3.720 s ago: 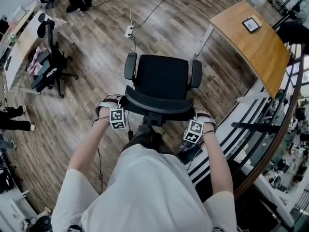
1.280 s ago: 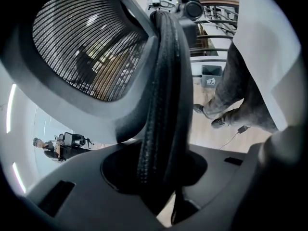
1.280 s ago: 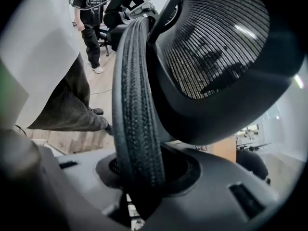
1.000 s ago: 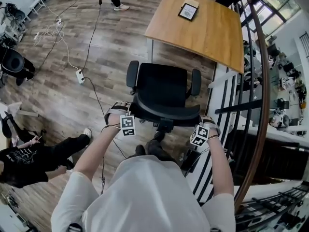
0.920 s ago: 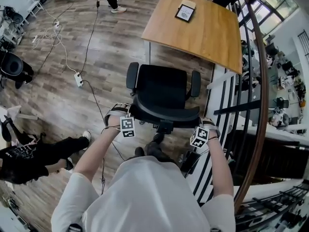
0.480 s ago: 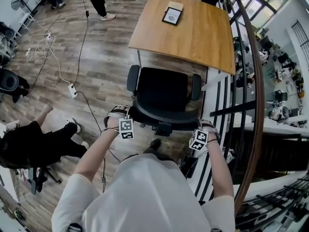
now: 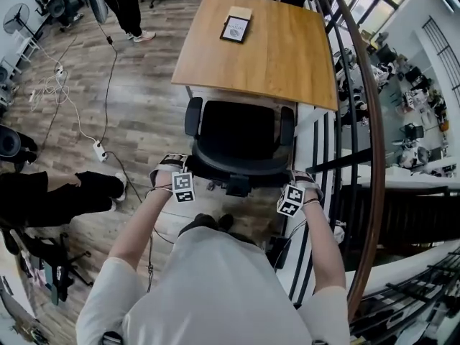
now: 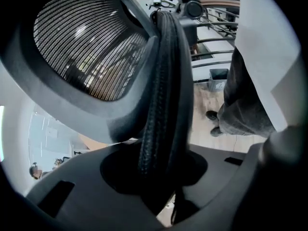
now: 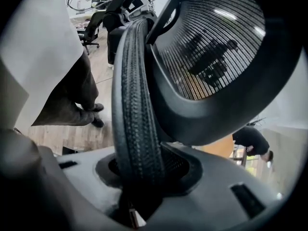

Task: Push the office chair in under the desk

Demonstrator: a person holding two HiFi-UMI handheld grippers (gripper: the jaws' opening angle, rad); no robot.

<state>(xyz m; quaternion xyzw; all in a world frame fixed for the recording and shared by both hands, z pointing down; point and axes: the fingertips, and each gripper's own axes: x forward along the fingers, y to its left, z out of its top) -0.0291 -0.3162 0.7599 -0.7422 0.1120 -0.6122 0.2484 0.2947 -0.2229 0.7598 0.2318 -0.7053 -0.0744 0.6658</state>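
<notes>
In the head view a black office chair (image 7: 237, 131) faces the wooden desk (image 7: 277, 49), its seat front right at the desk's near edge. My left gripper (image 7: 175, 180) holds the left end of the backrest top, and my right gripper (image 7: 295, 195) holds the right end. In the left gripper view the padded backrest rim (image 8: 161, 81) runs down between the jaws of the left gripper (image 8: 154, 186), which is shut on it. In the right gripper view the rim (image 9: 137, 105) sits the same way in the right gripper (image 9: 139, 186). The chair's base is hidden.
A tablet (image 7: 235, 29) lies on the desk's far side. A dark railing (image 7: 363, 121) curves along the right, close to the chair. A power strip (image 7: 95, 149) with cables lies on the wood floor at left. A person in black (image 7: 50, 192) is low at left.
The chair and both grippers have moved toward the desk, so the seat front now meets the desk's near edge. The grip on the backrest looks unchanged.
</notes>
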